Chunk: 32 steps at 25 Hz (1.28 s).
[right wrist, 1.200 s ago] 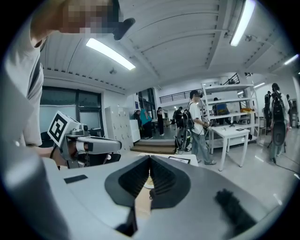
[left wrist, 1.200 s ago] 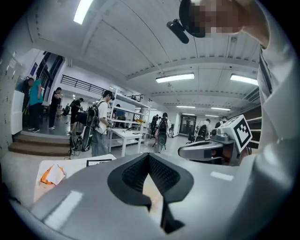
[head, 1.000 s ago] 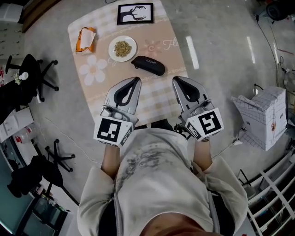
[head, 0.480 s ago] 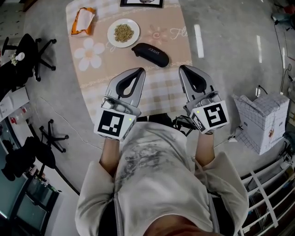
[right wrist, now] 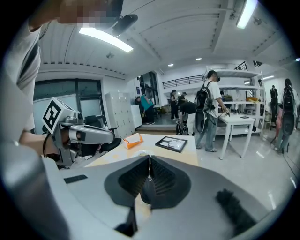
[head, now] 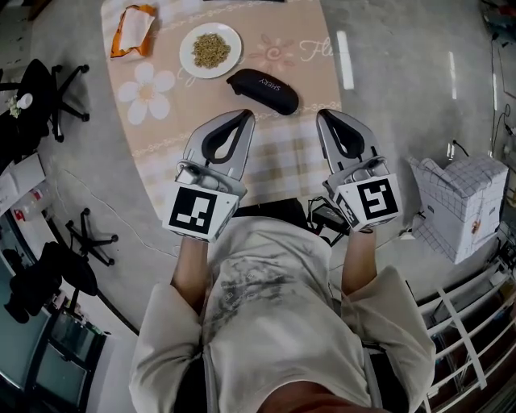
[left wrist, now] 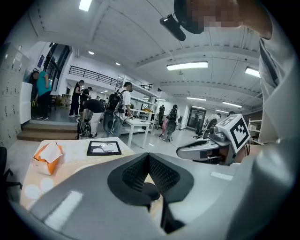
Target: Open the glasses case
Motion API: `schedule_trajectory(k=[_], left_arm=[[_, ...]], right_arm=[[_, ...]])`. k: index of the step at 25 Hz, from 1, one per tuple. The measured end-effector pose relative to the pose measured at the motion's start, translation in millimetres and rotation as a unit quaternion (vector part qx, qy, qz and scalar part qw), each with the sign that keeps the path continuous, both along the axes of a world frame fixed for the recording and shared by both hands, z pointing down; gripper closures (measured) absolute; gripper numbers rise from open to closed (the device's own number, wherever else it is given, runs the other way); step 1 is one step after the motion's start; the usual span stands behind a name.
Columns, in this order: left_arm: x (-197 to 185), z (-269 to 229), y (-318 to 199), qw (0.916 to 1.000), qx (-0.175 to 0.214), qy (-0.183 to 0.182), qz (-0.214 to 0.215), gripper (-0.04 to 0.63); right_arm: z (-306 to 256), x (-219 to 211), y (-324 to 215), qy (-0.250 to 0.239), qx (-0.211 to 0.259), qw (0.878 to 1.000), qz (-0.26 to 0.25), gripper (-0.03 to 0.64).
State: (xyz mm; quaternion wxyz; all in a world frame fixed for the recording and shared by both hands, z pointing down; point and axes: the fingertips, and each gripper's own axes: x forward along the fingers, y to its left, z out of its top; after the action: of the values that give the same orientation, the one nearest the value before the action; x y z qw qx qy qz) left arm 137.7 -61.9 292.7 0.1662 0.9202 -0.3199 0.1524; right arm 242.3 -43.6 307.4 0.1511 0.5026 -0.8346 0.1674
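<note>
The black glasses case (head: 263, 90) lies closed on the peach checked tablecloth (head: 284, 157), slanting down to the right. My left gripper (head: 244, 115) hovers just short of the case's near left side, shut with nothing in it. My right gripper (head: 326, 114) sits to the right of the case's near end, also shut and empty. In the left gripper view the jaws (left wrist: 149, 154) meet at their tips, and the right gripper (left wrist: 212, 144) shows beside them. In the right gripper view the jaws (right wrist: 149, 158) are likewise pressed together.
A white plate of seeds (head: 210, 50) and an orange packet (head: 133, 20) lie beyond the case. A framed picture (left wrist: 103, 147) lies at the table's far end. Office chairs (head: 50, 90) stand at the left, a white checked box (head: 458, 203) on the floor at the right. People stand in the background.
Both grippers have sunk a little toward the table, still shut and side by side. The head view has shifted, so the framed picture has slid out at the top.
</note>
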Motion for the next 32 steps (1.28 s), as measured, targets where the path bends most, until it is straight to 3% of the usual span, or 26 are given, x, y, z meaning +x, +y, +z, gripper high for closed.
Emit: schedule_trajectory(k=[5, 22, 32], left_arm=[[0.0, 16.6, -8.3, 1.0000, 0.008, 0.004, 0.004, 0.589], [11.2, 84.3, -26.4, 0.9992, -0.037, 0.002, 0.013, 0.589], [20.4, 113.4, -30.2, 0.9982, -0.056, -0.008, 0.017, 0.575]], right_arm=[[19.6, -1.7, -4.8, 0.002, -0.008, 1.000, 0.003, 0.601], [103.4, -7.2, -24.7, 0.026, -0.072, 0.997, 0.005, 0.601], [128.7, -10.3, -33.3, 0.024, -0.087, 0.996, -0.002, 0.601]])
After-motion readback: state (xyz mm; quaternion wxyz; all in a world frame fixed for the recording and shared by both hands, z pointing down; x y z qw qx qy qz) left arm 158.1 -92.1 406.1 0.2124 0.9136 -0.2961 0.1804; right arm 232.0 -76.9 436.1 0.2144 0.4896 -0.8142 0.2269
